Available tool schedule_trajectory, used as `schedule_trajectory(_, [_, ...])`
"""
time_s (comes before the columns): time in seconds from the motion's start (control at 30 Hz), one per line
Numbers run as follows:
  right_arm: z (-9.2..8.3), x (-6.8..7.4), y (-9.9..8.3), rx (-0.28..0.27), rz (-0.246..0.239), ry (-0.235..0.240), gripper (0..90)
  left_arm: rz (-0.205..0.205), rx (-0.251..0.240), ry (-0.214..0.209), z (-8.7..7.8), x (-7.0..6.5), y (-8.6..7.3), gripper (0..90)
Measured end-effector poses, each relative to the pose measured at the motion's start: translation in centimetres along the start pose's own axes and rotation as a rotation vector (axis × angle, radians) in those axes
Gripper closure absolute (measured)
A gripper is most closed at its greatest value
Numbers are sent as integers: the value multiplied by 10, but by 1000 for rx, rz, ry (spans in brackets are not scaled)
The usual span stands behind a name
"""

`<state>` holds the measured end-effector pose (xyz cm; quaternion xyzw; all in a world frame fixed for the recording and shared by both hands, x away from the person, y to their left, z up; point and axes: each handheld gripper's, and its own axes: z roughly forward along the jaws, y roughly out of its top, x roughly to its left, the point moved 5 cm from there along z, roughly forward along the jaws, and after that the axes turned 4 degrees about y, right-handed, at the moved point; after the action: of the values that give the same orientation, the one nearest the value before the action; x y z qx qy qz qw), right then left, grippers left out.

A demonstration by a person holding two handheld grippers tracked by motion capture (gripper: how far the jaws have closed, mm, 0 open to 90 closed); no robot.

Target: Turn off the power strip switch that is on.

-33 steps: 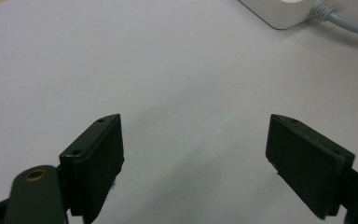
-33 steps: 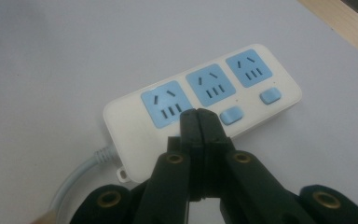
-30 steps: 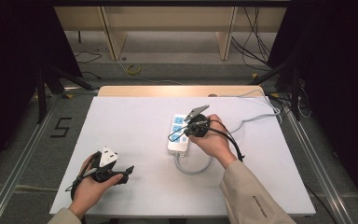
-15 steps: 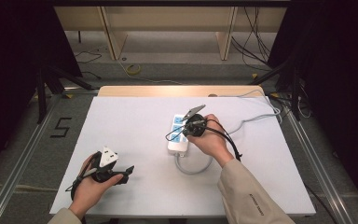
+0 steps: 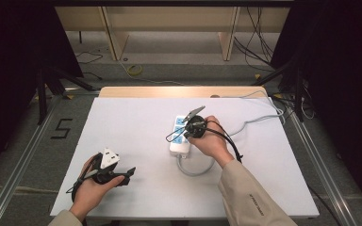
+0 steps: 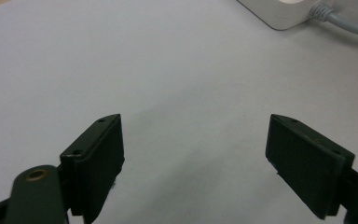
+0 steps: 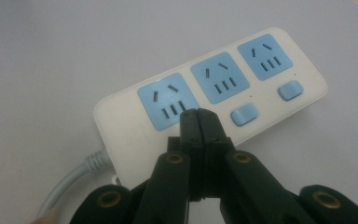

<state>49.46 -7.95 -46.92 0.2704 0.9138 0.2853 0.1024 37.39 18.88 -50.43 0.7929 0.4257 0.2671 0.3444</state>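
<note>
Three blue socket faces run along the white power strip (image 7: 214,98), with two blue rocker switches (image 7: 244,115) set beside the farther two. The strip lies flat near the middle of the white table (image 5: 136,132); nothing is plugged into it.

Your right gripper (image 7: 198,114) has its jaws pressed together with nothing between them. Their tips hang over the strip's near edge, just beside the socket nearest the cable end and next to the first switch; whether they touch the casing you cannot tell. From above, your right gripper (image 5: 194,126) covers the strip's (image 5: 179,136) middle.

Its grey cable (image 5: 195,168) leaves the near end, loops on the tabletop and runs off toward the far right corner. Nothing blocks the sockets.

Your left gripper (image 5: 122,175) rests well apart, near the front left edge, jaws spread wide over bare tabletop (image 6: 168,70). In the left gripper view a corner of the strip (image 6: 279,11) shows far ahead.
</note>
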Motion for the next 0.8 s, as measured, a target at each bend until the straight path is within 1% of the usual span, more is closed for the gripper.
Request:
schedule_trajectory(0.07, [0, -1, 0, 1, 0, -1, 900, 4, 2, 0, 0, 0, 0, 192])
schedule_trajectory(0.1, [1, -1, 0, 2, 2, -1, 900, -1, -1, 0, 0, 0, 0, 192])
schedule_trajectory(0.13, [1, -1, 0, 4, 5, 1, 900, 4, 2, 0, 0, 0, 0, 192])
schedule_trajectory(0.2, [2, -1, 0, 8, 1, -2, 900, -2, -2, 0, 0, 0, 0, 192])
schedule_trajectory(0.4, [5, -1, 1, 17, 9, 2, 900, 0, 0, -1, 0, 0, 0, 192])
schedule_trajectory(0.43, [6, -2, 1, 20, 1, 1, 900, -1, 0, -1, 0, 0, 0, 192])
schedule_trajectory(0.8, [11, -1, 3, 39, 1, 6, 900, -2, -2, 0, 0, 0, 0, 192])
